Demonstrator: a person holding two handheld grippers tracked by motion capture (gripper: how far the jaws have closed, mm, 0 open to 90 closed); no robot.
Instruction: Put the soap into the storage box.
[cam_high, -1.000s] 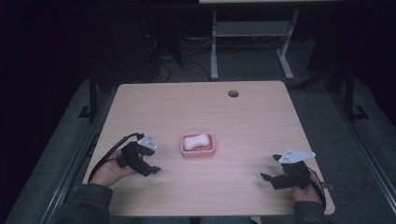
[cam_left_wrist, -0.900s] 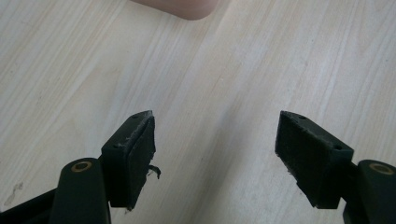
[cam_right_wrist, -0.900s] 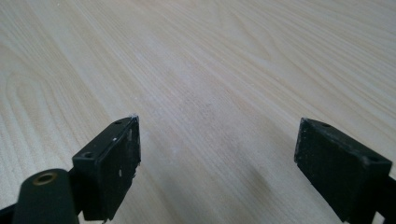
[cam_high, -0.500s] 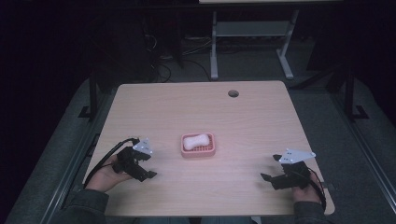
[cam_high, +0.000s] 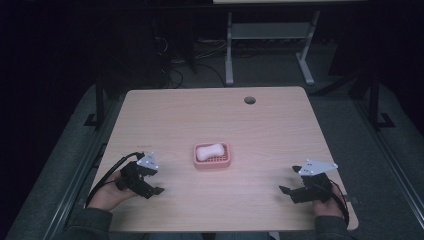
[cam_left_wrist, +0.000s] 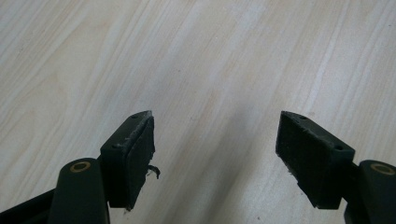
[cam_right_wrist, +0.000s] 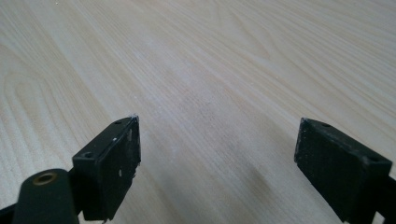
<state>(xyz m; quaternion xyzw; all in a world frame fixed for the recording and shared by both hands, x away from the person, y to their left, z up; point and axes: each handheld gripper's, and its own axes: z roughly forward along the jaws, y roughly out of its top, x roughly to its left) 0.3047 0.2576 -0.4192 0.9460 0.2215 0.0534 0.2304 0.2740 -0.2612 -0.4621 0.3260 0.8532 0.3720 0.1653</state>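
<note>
A pink soap dish (cam_high: 225, 161) sits near the middle of the wooden table (cam_high: 210, 115), with a pale bar of soap (cam_high: 209, 151) lying in it. My left gripper (cam_high: 153, 182) rests low at the table's front left, well left of the dish, jaws apart. In the left gripper view that gripper (cam_left_wrist: 215, 144) is open over bare wood. My right gripper (cam_high: 289, 181) is at the front right, apart from the dish. In the right gripper view it (cam_right_wrist: 217, 161) is open too, with nothing between its pads.
A round cable hole (cam_high: 249, 100) lies near the table's far edge. Behind the table stand white desk legs (cam_high: 229, 55) and cables on a dark floor. Bare wood stretches between both grippers and the dish.
My left gripper has drawn back toward the front left edge, away from the soap dish. The right gripper has stayed where it was.
</note>
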